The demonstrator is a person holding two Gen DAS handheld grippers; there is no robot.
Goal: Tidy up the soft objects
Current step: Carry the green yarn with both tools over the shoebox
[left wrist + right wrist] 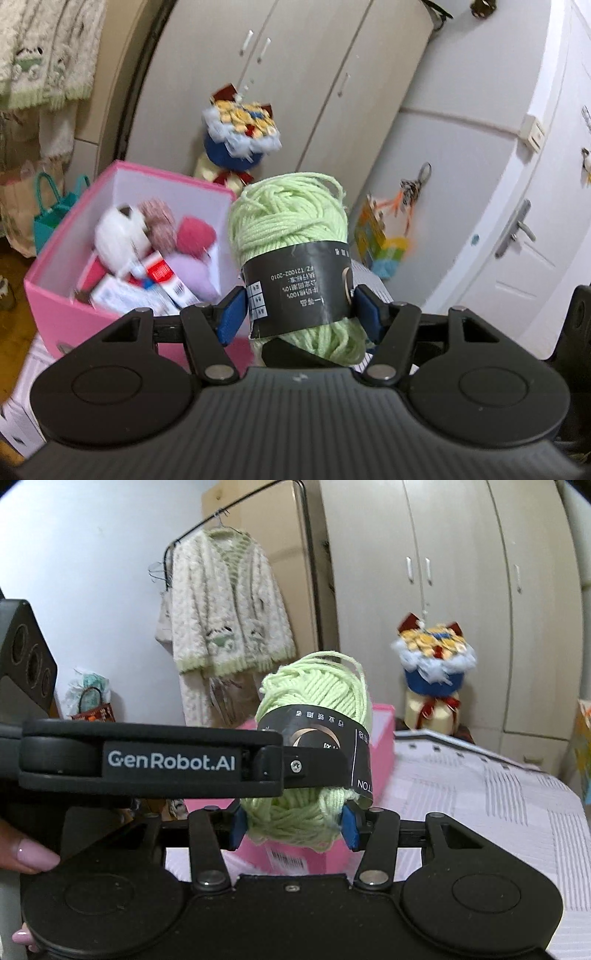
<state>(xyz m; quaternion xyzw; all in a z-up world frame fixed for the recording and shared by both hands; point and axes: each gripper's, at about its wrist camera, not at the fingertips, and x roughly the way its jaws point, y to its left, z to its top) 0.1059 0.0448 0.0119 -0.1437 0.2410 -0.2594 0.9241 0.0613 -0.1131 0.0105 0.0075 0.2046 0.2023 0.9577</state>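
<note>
A light green yarn skein [291, 218] with a black paper label stands upright between the blue pads of my left gripper [301, 314], which is shut on the label. In the right wrist view the same skein [317, 690] is also clamped lower down by my right gripper [294, 827]. There my left gripper [332, 768] crosses in from the left. Left of the skein sits an open pink box [74, 317] holding a white plush toy [118, 232], a pink yarn ball [195, 236], a lilac soft item [195, 273] and small cartons [162, 280].
A toy bouquet [240, 129] stands behind the box, against grey wardrobe doors [295, 74]. A white door with a lever handle [517, 229] is on the right. A cardigan [225, 609] hangs on a rack. A patterned white surface [480, 812] spreads below. A person's fingers [33, 853] hold the left gripper.
</note>
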